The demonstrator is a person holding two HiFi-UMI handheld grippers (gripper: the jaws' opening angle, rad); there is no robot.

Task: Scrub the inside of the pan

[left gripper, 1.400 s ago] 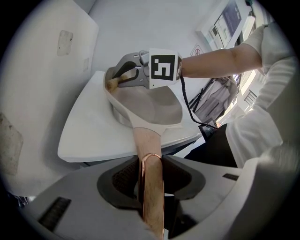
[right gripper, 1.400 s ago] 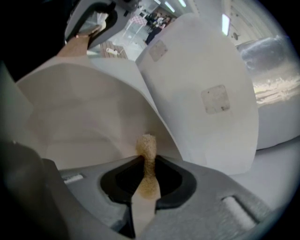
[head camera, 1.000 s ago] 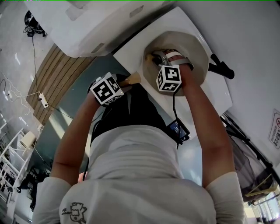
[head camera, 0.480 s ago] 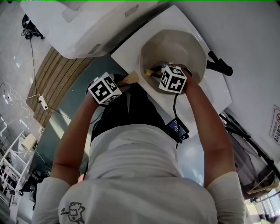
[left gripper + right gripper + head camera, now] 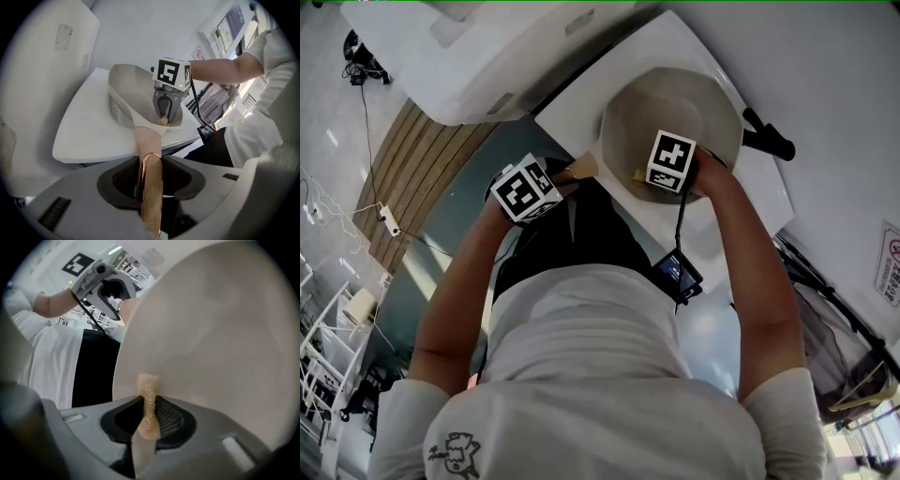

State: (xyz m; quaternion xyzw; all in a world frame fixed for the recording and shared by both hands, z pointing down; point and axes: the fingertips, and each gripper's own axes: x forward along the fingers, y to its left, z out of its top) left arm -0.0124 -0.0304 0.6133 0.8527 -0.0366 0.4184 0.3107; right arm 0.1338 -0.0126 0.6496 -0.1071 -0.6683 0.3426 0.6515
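Observation:
A beige pan (image 5: 694,98) sits on the white table (image 5: 577,112). Its wooden handle (image 5: 581,169), which ends in a copper ring, is clamped in my left gripper (image 5: 565,178) off the table's near edge. In the left gripper view the handle (image 5: 150,183) runs between the jaws toward the pan (image 5: 129,86). My right gripper (image 5: 645,176) reaches into the pan at its near rim, shut on a tan sponge (image 5: 638,174). The right gripper view has the sponge (image 5: 147,383) pinched thin between the pads, its tip against the pan's inner wall (image 5: 215,343). From the left gripper view, the right gripper (image 5: 163,118) points down into the pan.
A black object (image 5: 772,141) lies at the table's right edge beyond the pan. A big white housing (image 5: 487,56) stands to the left of the table. A small device (image 5: 677,274) hangs on a cable at the person's waist.
The right gripper has slid with the sponge from the pan's far left inner side to its near rim, rolling as it went. The left gripper and the handle have stayed put.

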